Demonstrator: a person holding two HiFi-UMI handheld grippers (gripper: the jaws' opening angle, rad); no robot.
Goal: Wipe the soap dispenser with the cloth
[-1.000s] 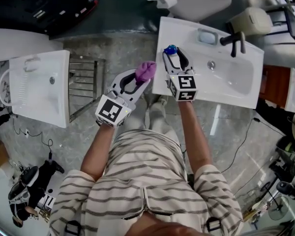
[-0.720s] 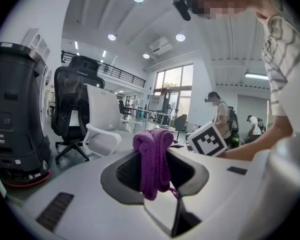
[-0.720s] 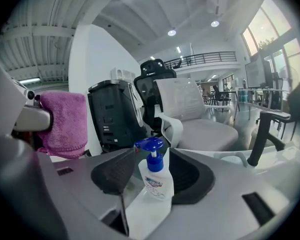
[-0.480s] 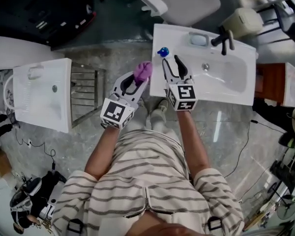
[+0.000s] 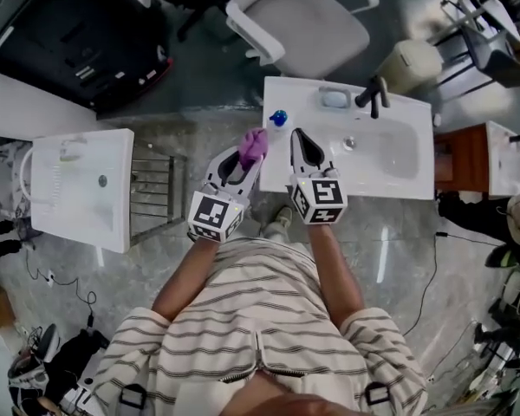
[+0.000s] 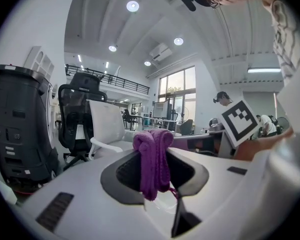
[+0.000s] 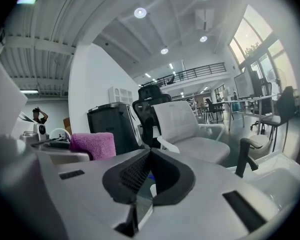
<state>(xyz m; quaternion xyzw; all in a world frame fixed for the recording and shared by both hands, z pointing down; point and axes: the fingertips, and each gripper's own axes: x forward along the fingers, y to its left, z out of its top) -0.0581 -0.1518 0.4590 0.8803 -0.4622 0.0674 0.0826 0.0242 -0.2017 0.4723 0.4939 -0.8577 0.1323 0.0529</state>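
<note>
Left of centre in the head view, the left gripper (image 5: 250,152) keeps its jaws clamped on the purple cloth (image 5: 255,142), as it did a second ago. The soap dispenser (image 5: 278,118) stands alone on the sink's (image 5: 399,185) left corner, in the upper middle. The right gripper (image 5: 298,137), which was around it earlier, has pulled back. Its jaws have just been closing and meet on nothing. The wipe looks finished.
</note>
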